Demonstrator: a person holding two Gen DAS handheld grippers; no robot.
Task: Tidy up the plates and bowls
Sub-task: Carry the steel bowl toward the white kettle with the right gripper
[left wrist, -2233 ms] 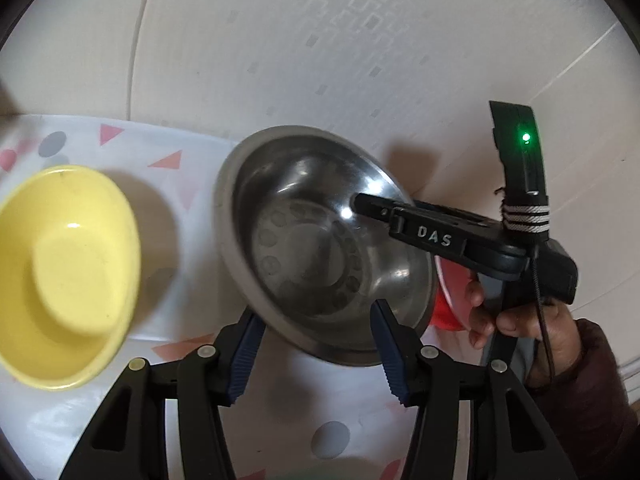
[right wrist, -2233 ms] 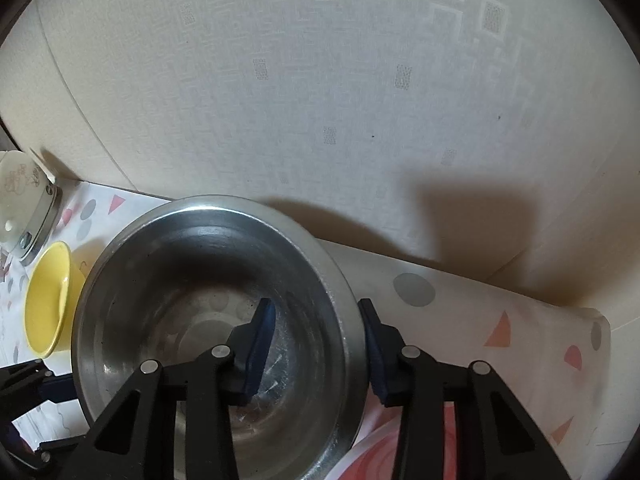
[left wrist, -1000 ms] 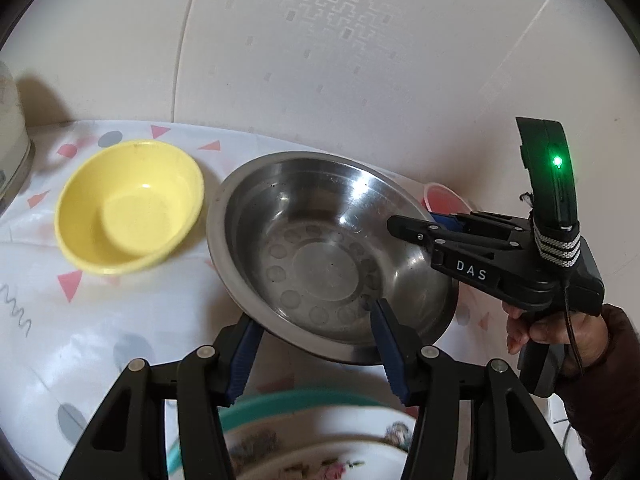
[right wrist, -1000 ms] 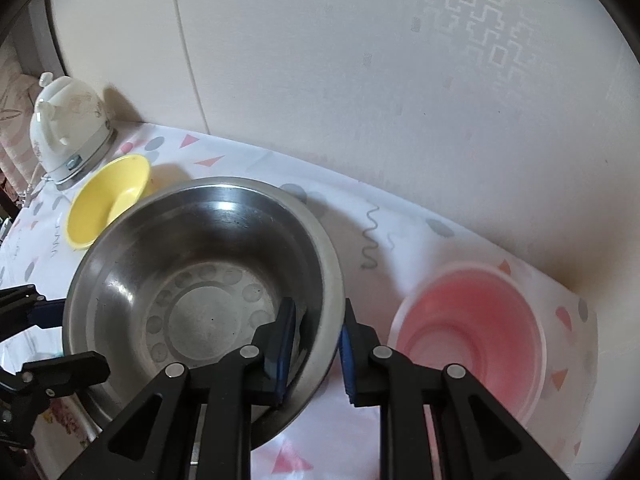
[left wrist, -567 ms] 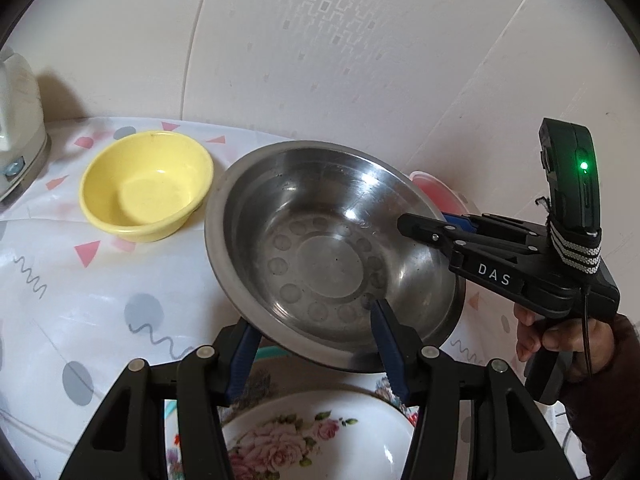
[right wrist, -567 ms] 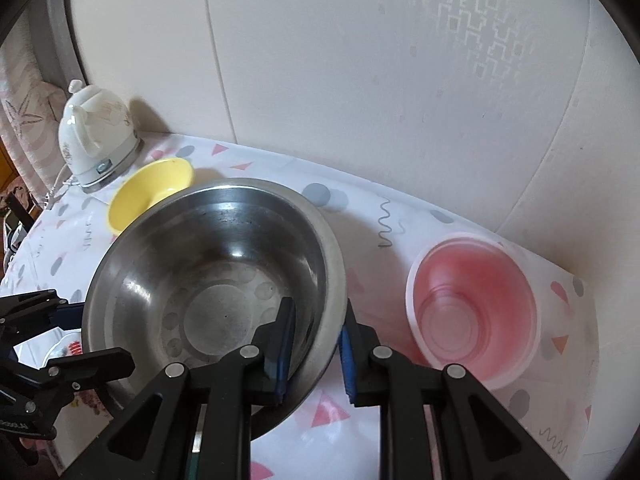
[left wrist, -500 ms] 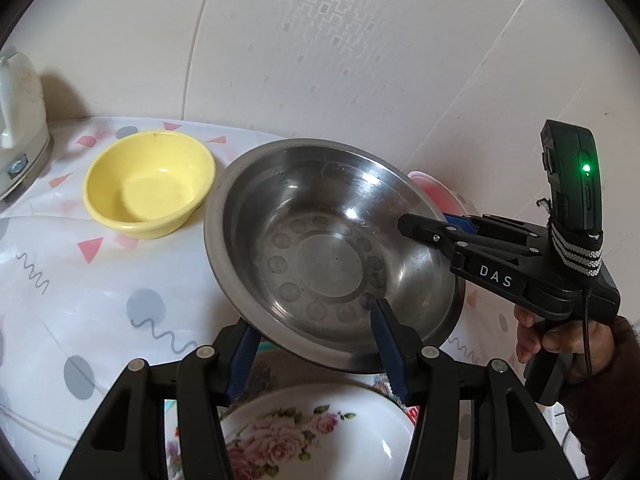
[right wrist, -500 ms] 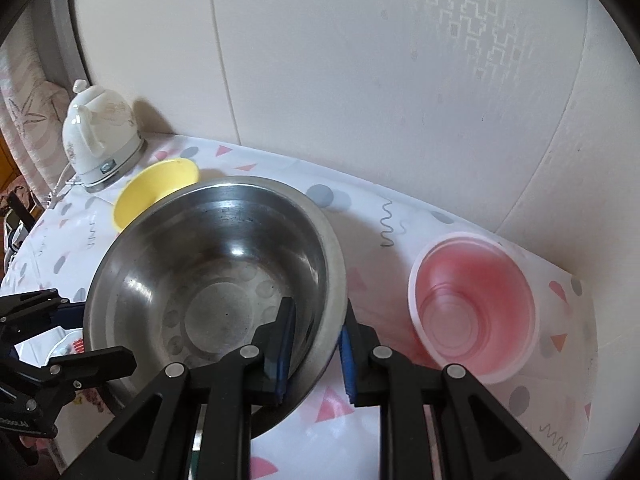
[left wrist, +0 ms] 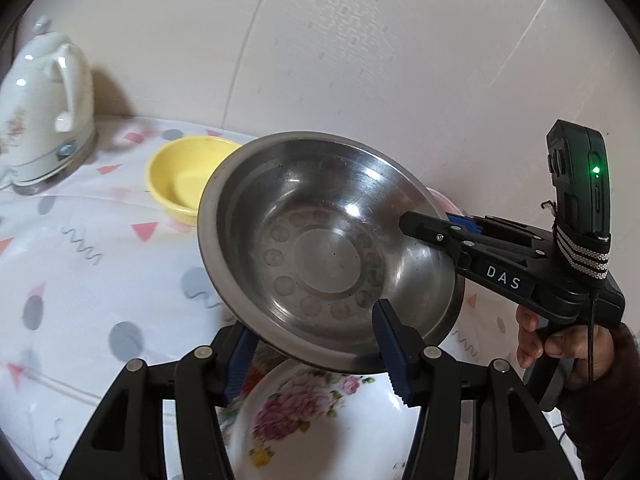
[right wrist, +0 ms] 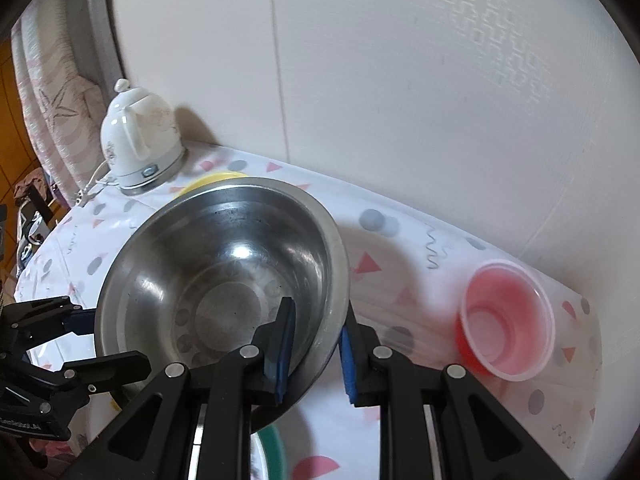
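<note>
A large steel bowl (left wrist: 320,248) hangs in the air above the table, tilted. My right gripper (right wrist: 314,344) is shut on its right rim; it shows in the left wrist view (left wrist: 436,226) too. The steel bowl (right wrist: 216,280) fills the right wrist view. My left gripper (left wrist: 316,344) is open around the bowl's near rim, one finger under it and one inside. A white plate with pink flowers (left wrist: 320,424) lies right below the bowl. A yellow bowl (left wrist: 180,176) sits on the table behind it.
A white electric kettle (left wrist: 44,108) stands at the back left by the wall (left wrist: 360,40). A pink plastic bowl (right wrist: 508,320) sits at the right on the patterned tablecloth (left wrist: 80,280). A green plate rim (right wrist: 276,448) shows under the steel bowl.
The steel bowl, held by my right gripper, has moved back toward me and over the flowered plate. The kettle has come into view. My left gripper stays open around the rim.
</note>
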